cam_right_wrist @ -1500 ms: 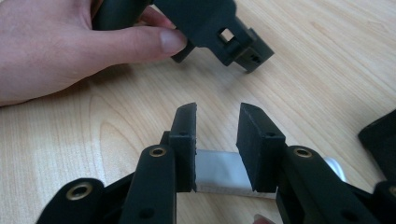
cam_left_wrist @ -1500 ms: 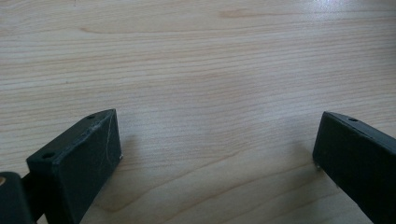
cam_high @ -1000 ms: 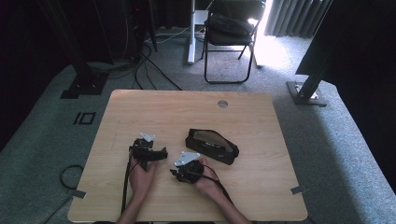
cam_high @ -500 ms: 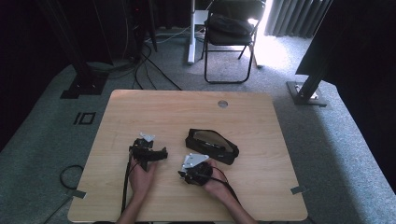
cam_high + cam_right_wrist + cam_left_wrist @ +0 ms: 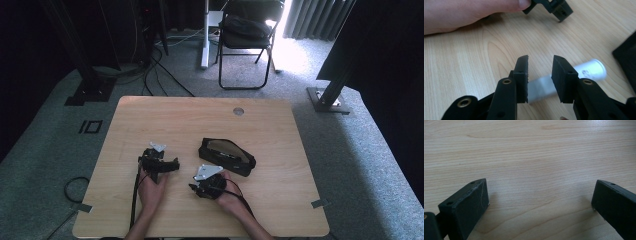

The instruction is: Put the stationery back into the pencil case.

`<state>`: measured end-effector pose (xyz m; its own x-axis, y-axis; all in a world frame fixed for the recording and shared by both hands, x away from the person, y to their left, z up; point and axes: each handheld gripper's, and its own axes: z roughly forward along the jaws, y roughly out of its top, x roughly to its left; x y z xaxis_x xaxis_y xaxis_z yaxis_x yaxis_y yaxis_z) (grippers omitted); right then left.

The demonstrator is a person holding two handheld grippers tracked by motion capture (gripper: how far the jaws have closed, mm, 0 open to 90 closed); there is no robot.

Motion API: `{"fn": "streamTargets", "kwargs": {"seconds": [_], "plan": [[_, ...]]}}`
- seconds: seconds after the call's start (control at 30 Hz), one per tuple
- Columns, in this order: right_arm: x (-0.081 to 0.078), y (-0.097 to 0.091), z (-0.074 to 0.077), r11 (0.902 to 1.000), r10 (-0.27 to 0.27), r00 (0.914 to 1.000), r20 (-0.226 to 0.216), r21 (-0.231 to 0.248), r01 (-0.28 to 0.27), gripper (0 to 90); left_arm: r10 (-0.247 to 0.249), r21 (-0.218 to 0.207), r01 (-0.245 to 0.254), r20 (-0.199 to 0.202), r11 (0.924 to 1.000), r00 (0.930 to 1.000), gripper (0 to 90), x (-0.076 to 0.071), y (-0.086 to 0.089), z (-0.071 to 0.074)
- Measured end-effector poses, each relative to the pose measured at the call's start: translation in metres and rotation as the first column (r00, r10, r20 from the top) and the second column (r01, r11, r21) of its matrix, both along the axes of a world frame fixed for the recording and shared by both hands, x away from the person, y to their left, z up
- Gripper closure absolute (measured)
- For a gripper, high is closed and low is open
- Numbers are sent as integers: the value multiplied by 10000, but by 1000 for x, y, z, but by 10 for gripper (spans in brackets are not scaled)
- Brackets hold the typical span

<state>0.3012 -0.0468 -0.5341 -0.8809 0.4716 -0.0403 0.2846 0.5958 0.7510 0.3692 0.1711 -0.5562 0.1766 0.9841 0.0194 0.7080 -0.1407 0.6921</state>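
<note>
Wooden table carries a black case, open. Left claw rests wide apart, empty. Right claw hovers, jaws part-open, straddling a silver tube lying flat beside the case, unpinched; its long axis runs toward the case. Picking up remains.

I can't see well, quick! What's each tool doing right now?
Left tool: open, nothing between its jaws, just bare table.
Right tool: open a little, above a white tube, not gripping it.
</note>
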Motion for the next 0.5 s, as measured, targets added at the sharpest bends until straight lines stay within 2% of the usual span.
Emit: {"fn": "streamTargets", "kwargs": {"seconds": [0.2,0.5], "plan": [[-1,4,-3,9998,134,9998,-116,-163,-136,666,-2,2,2,-15,10000,10000,12,0,0,0],[-1,-14,-4,9996,-153,9997,-193,-243,148,652,-3,6,3,-8,10000,10000,13,0,0,0]]}}
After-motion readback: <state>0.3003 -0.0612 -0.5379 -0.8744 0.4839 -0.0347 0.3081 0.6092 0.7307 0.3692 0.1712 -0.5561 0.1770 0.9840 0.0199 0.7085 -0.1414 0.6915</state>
